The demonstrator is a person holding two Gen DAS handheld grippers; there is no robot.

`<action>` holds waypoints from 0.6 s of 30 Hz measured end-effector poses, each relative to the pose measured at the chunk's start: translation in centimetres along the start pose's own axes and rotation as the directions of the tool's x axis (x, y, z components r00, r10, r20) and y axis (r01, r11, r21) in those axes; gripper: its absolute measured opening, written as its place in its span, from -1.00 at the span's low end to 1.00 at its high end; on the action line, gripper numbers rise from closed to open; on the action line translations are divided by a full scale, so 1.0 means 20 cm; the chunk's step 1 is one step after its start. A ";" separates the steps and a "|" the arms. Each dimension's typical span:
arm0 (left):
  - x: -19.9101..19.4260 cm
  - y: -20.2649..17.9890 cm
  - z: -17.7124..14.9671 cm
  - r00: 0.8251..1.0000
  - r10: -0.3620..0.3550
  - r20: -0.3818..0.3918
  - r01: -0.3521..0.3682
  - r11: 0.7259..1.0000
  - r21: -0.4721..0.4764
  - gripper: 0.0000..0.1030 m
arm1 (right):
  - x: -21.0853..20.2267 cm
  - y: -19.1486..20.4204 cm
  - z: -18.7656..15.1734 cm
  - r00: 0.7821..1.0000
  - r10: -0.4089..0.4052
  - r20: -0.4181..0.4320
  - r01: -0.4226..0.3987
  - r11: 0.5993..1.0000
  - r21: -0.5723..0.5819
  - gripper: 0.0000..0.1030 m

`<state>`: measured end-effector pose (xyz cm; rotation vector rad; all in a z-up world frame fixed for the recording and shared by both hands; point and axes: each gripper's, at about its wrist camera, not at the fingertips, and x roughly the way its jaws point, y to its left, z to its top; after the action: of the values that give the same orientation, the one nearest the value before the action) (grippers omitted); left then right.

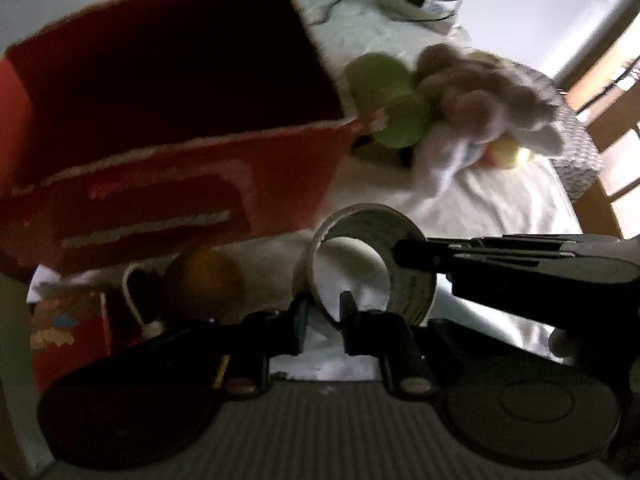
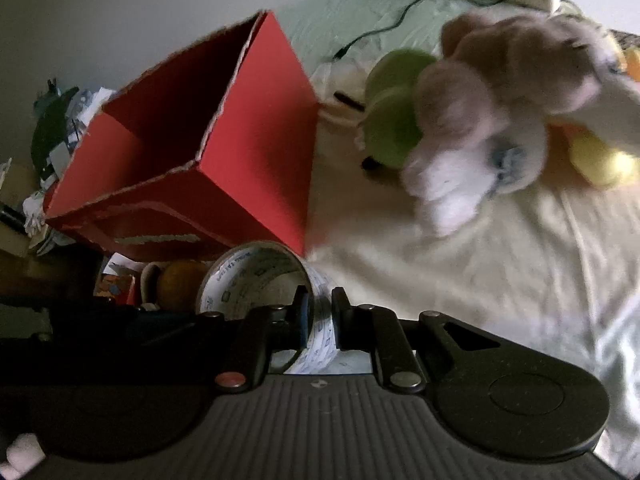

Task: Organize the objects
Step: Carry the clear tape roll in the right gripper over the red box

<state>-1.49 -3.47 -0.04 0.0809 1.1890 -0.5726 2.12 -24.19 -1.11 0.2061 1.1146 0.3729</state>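
Tape roll (image 1: 362, 264) has small blue print on its inner liner, repeated logos and text, too blurred to read in either view. Roll is a wide ring, whitish, cardboard-type core, held up off the bed between both tools, just in front of the red box.

Left tool (image 1: 323, 320): jaws nearly closed, pinching the roll's lower wall, one finger inside the ring, one outside. Right tool (image 2: 320, 320): jaws nearly closed on the roll's wall, clamped on the printed band; in the left wrist view it comes in from the right and touches the roll's rim.

Red box (image 1: 168, 120): cardboard, open top, torn rough corrugated edges showing pale, smooth red faces. Front face has a pale stripe and an outlined panel, no legible writing. Interior dark.

Bed sheet (image 2: 460, 280): white or cream cloth, wrinkled, soft.

Stuffed toys (image 2: 500, 112): fuzzy heap to the right of the box, brown and white plush on top, green round plush (image 1: 384, 100) beside it, yellow piece under. Motion-blurred.

Below the box at left: round orange ball-like thing (image 1: 204, 284), matte, and a small red carton (image 1: 68, 332) with cartoon print, text unreadable.

Far end of bed: white power strip (image 1: 412, 2) with black plug and thin cables. Grey woven basket (image 1: 572, 136) at the bed's right edge.
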 end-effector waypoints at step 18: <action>-0.53 0.08 0.37 0.951 -0.021 0.307 -0.010 0.995 0.102 -0.73 | -0.37 0.43 0.57 0.956 0.072 0.286 -0.026 0.987 -0.161 -0.73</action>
<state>3.02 -0.64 11.92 0.0721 0.8563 -0.6261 7.87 -19.01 12.97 0.1451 0.7872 0.4564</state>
